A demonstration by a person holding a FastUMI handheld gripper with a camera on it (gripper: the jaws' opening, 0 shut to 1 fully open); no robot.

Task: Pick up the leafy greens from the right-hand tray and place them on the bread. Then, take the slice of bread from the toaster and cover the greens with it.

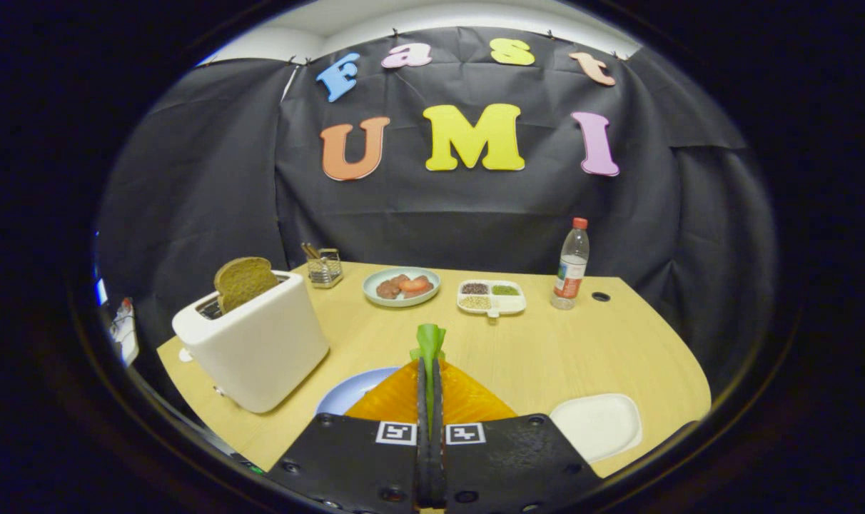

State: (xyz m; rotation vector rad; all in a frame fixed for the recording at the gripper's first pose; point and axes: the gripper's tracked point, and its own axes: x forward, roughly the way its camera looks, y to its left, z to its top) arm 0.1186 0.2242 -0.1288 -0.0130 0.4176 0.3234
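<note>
Green leaf: the greens [430, 338] are pinched between my gripper [430, 371] fingers, pressed together on them, held above the blue plate [347, 394] just left of the fingers. I can't see bread there. The right tray [598, 425] is bare, so I judge the carry is under way; next I lower and release. The toaster [253, 344] with its slice [243, 280] crowds the left; the right is open.

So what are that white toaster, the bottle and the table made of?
Toaster: likely smooth matte plastic, going by its soft sheen and rounded corners. Bottle: clear plastic by the look, see-through with a red cap. Table: pale wood or wood-look laminate, with faint straight grain. The claw is shut on the leafy greens.
</note>
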